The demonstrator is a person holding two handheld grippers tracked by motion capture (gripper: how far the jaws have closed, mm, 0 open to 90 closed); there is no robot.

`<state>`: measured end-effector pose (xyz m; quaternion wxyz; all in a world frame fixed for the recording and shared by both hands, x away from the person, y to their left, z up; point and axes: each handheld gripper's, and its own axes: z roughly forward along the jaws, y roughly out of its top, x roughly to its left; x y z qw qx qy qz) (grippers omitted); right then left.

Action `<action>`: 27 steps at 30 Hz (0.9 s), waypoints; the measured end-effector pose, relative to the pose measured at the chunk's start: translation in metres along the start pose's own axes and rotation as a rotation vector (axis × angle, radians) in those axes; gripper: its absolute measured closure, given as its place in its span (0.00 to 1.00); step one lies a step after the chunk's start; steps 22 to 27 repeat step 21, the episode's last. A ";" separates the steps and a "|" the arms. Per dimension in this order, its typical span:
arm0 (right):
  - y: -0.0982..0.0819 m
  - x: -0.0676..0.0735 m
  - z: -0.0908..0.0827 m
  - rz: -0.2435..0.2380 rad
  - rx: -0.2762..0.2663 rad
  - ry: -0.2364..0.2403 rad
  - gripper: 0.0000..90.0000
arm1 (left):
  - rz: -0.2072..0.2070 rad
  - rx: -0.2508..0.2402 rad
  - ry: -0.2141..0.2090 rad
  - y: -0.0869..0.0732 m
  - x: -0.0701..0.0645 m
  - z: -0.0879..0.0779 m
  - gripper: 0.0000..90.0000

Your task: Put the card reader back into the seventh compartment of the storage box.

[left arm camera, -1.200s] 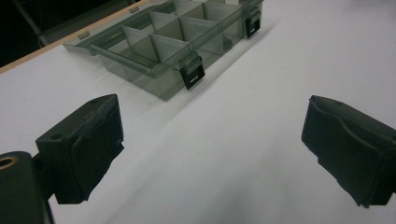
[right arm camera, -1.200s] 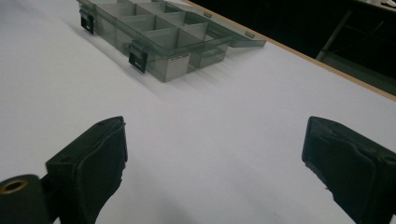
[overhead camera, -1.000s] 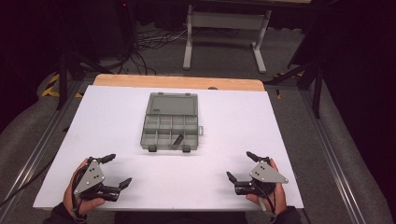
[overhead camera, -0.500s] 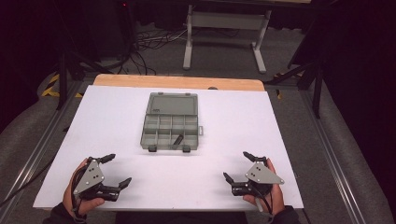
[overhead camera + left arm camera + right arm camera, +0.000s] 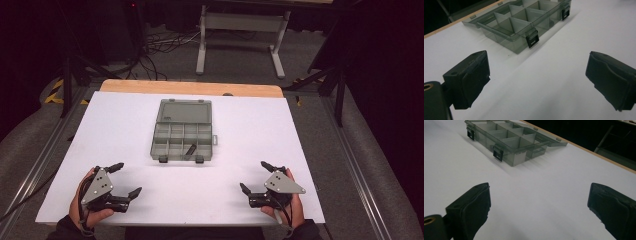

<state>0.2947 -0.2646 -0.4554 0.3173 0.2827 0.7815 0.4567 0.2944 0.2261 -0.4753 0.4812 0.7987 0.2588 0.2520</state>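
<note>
- Organizer box [image 5: 182, 133]: centre of the high view, slightly left, on the white table [image 5: 300, 130]. Well apart from both grippers.
- Left gripper [image 5: 124, 178]: lower left of the high view, jaws spread wide, nothing between them. Left gripper view agrees, just bare table between the black pads [image 5: 470, 75].
- Right gripper [image 5: 255, 176]: lower right of the high view, jaws also wide apart and empty. Both point roughly up-frame toward the box.
- Look: smoky grey translucent plastic, shallow, split by thin dividers into a grid of small compartments. Lid [image 5: 185, 108] is swung open and lies flat on the far side, hinged along the back edge.
- Two black latches on the near wall; one sits upper centre of the left gripper view [image 5: 533, 39], one upper left of the right gripper view [image 5: 498, 152]. A small tab sticks out on the box's right side.
- One small dark part [image 5: 190, 149] lies slanted in a near-row compartment, toward the right. Can't tell what it is. The other cells look empty.
- Handling, my read: light, rigid, thin-walled. Smooth plastic on a smooth sheet, so it'll likely slide if pushed from one side only.
- Grip: pinch a side wall or the near rim between the latches; avoid the dividers, which look flimsy.
- To close: lift the lid at its far free edge, brace the base with the other gripper.
</note>
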 end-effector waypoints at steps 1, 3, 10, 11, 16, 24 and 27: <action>0.000 0.000 0.001 -0.001 0.003 0.001 0.06 | -0.008 -0.002 -0.004 0.000 0.001 0.001 0.07; 0.000 0.000 0.002 0.003 0.006 0.004 0.06 | -0.014 0.000 -0.004 -0.001 0.002 0.001 0.07; -0.001 0.001 0.003 -0.002 0.013 0.005 0.07 | -0.016 -0.005 0.001 -0.001 0.003 0.000 0.07; -0.001 0.001 0.003 -0.002 0.013 0.004 0.07 | -0.019 -0.003 0.001 -0.001 0.004 0.000 0.07; -0.001 0.000 0.002 -0.004 0.011 -0.004 0.06 | -0.012 0.001 0.002 -0.002 0.004 -0.002 0.07; -0.003 -0.001 0.003 0.002 0.017 -0.006 0.07 | -0.019 -0.006 -0.004 -0.003 0.005 -0.002 0.07; -0.003 -0.001 0.003 0.002 0.017 -0.006 0.07 | -0.019 -0.006 -0.004 -0.003 0.005 -0.002 0.07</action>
